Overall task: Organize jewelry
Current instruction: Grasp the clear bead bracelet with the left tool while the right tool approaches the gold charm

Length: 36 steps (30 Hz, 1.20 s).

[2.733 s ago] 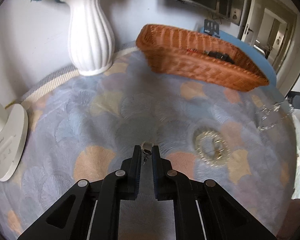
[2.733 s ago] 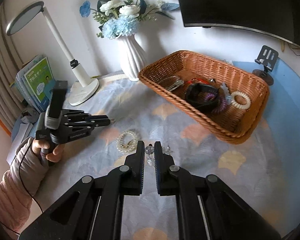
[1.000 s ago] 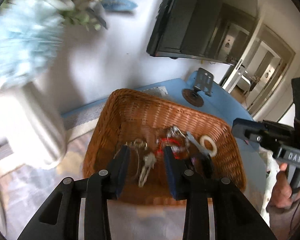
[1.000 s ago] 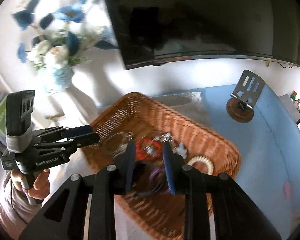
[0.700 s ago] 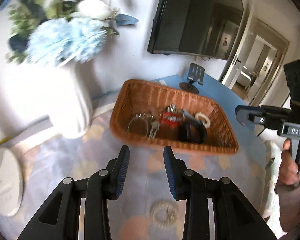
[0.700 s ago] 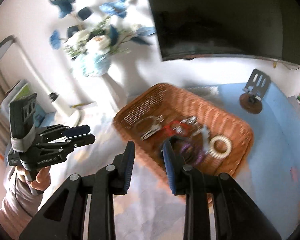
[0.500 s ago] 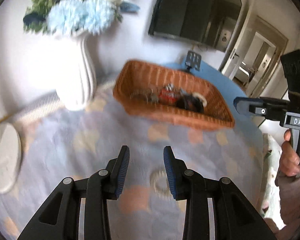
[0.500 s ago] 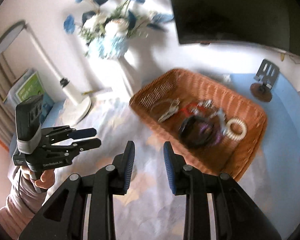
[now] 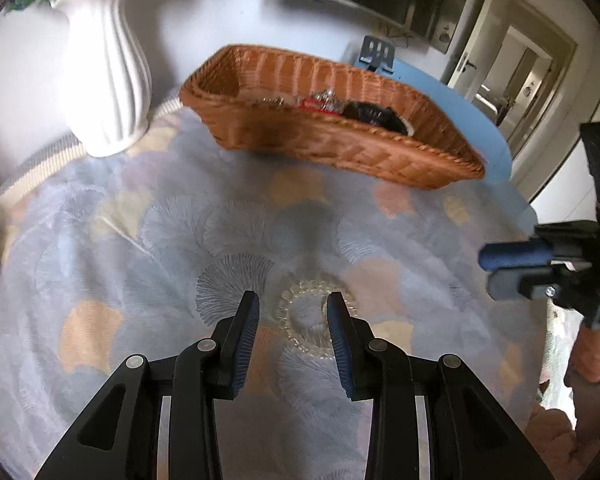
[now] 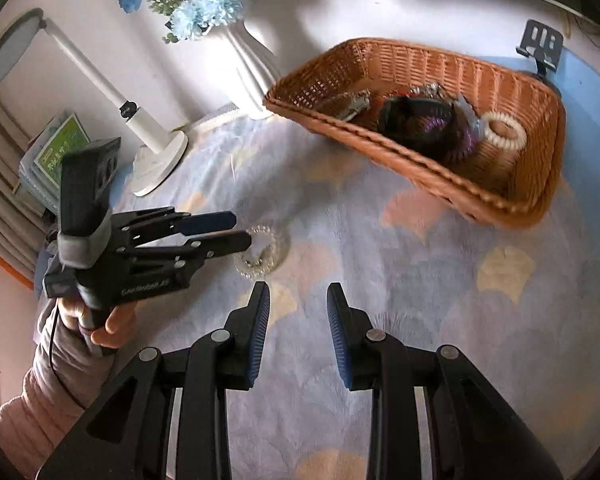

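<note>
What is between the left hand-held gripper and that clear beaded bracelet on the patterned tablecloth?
Nothing visible. The left hand-held gripper is open just in front of the clear beaded bracelet, with only bare patterned tablecloth around it. The path onward to the brown wicker basket also looks free of objects.

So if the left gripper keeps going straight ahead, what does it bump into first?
Most likely the clear bead bracelet on the patterned cloth: it lies right between the open fingers of the left gripper. How high the gripper is above it is unclear.
</note>
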### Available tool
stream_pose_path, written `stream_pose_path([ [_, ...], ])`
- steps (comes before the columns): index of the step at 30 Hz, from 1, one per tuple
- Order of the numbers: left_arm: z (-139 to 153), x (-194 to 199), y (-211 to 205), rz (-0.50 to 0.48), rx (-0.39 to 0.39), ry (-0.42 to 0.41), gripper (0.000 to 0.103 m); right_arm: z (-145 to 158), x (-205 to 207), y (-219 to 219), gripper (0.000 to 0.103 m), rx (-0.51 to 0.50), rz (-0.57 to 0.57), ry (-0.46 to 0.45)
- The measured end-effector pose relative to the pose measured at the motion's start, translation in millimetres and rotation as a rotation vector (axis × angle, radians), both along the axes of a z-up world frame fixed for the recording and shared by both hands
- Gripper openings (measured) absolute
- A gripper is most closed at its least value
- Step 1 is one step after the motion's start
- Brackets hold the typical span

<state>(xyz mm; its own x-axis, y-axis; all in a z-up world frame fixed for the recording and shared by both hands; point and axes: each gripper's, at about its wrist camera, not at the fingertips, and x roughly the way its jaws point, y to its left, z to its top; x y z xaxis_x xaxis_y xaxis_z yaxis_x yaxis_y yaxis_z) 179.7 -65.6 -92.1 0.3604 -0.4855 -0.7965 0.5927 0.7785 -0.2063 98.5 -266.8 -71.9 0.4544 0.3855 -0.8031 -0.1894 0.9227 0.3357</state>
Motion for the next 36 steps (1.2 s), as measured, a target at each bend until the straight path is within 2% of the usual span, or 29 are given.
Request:
stream_pose_path([
  [4, -10, 2, -7, -0.005, 0.032, -0.001, 0.034, -1, -4, 1, 0.032, 0.0, 0.004, -0.002],
  [7, -11, 3, -9, -0.003, 0.029, -0.001, 0.009, -2, -3, 6, 0.032, -0.004, 0.022, 0.001],
  [10, -9, 2, -5, 0.011, 0.005, -0.006, 0.009, -5, 0, 15, 0.032, -0.006, 0.047, 0.01],
  [13, 0, 2, 9, 0.028, -0.093, 0.019, 0.009, -11, 4, 28, 0.032, -0.013, 0.081, 0.017],
  [16, 11, 0, 25, 0.051, -0.152, 0.028, 0.009, -21, 10, 42, 0.032, -0.022, 0.112, 0.036],
  [21, 7, 1, 53, 0.165, -0.068, 0.023, 0.009, -36, 23, 63, 0.032, -0.068, 0.137, 0.034],
  [23, 1, 2, 64, 0.217, -0.042, 0.016, 0.009, -42, 28, 71, 0.032, -0.052, 0.147, 0.044],
  [25, -5, 5, 75, 0.248, -0.074, 0.036, 0.009, -46, 30, 78, 0.032, -0.053, 0.152, 0.048],
  [28, -11, 10, 82, 0.272, -0.087, 0.037, 0.009, -47, 36, 88, 0.032, -0.088, 0.145, 0.008],
  [36, -19, 12, 90, 0.283, -0.118, 0.045, 0.009, -50, 44, 105, 0.025, -0.188, 0.105, -0.083],
])
